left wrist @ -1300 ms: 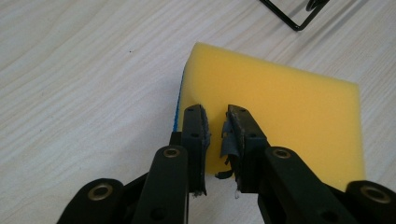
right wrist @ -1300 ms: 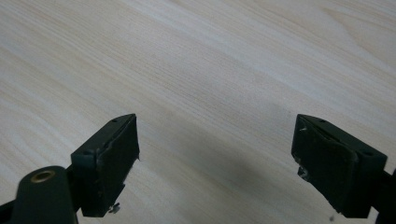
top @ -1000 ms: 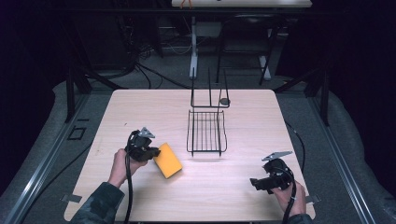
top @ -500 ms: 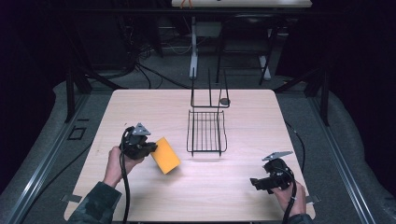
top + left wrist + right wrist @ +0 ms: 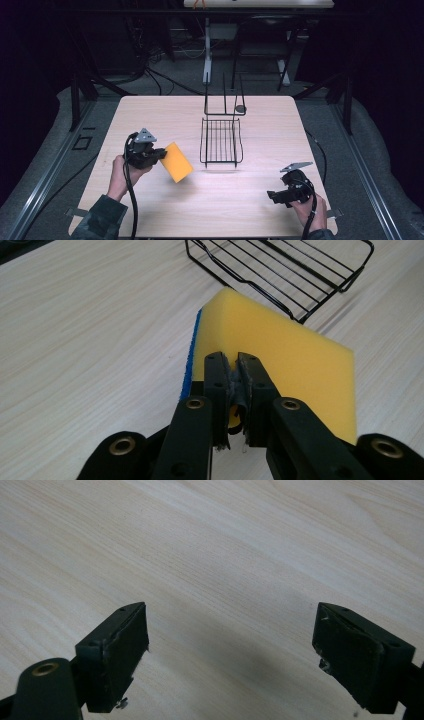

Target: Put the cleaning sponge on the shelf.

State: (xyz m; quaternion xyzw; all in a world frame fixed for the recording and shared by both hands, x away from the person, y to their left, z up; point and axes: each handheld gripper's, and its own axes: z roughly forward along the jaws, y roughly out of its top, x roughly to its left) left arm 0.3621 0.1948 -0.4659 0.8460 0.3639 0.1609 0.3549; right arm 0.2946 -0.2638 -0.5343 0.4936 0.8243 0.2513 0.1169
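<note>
Left gripper (image 5: 234, 365) clamped on near edge of yellow sponge (image 5: 280, 360) with blue scouring side, sponge lifted off table (image 5: 150, 115), black wire rack (image 5: 300, 270) just beyond. Right gripper (image 5: 230, 645) jaws wide, nothing between. No readable writing.

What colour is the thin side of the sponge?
Blue, under the yellow sponge; best in the left gripper view.

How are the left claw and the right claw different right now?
The left claw is shut on the yellow sponge; the right claw is open with nothing in it. The left claw holds its load above the table; the right claw sits low near the table's front edge. Both have black jaws.
</note>
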